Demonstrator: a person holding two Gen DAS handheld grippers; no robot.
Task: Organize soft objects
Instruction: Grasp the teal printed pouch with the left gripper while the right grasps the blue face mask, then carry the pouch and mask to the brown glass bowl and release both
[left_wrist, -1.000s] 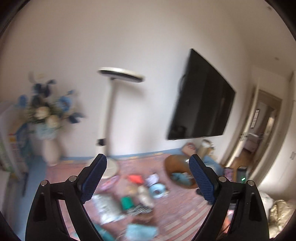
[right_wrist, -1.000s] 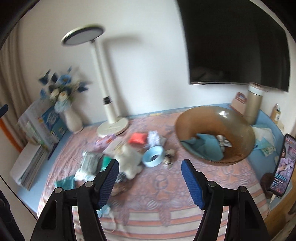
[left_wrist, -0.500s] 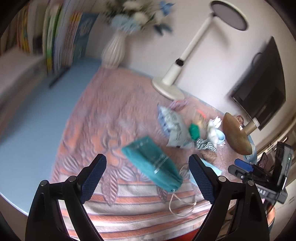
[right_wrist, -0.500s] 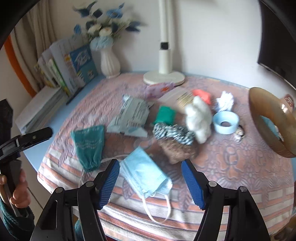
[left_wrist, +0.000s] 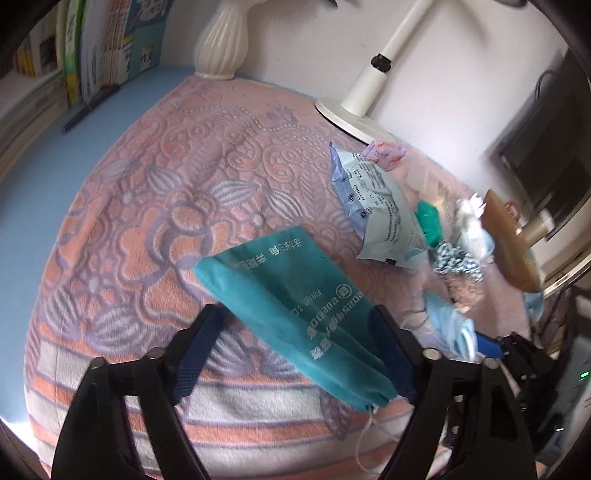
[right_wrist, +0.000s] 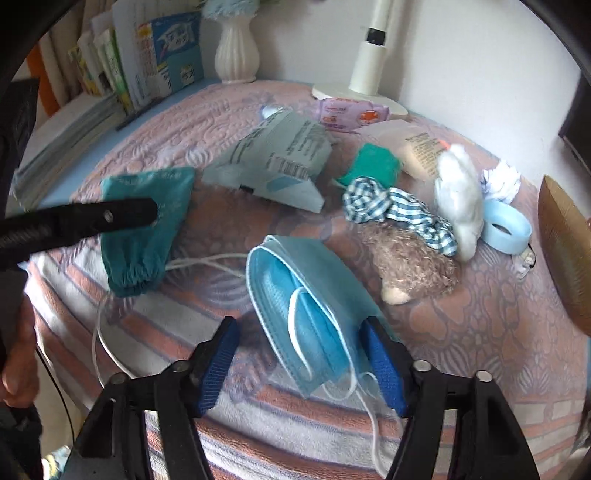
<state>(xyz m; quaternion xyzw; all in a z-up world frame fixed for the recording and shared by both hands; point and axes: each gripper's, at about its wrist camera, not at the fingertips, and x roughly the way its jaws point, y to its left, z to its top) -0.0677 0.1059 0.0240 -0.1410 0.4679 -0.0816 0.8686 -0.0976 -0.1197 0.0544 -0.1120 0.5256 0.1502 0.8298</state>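
Down near the bench's front edge, the left gripper (left_wrist: 295, 343) straddles a teal drawstring pouch (left_wrist: 295, 302); its jaws have just been closing, yet the left pad stands clear of the felt-like cloth. The right gripper (right_wrist: 303, 360), likewise narrowing, brackets a pleated blue face mask (right_wrist: 306, 295) without pinching it. Left of the pouch the plush patterned blanket (left_wrist: 147, 206) lies bare.

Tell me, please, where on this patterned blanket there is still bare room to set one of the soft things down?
The widest bare patch of blanket lies between the teal pouch, the white vase and the blue table edge. Another runs right of the face mask, below the fuzzy brown toy. The stretch from the printed packet to the blue ring is crowded.
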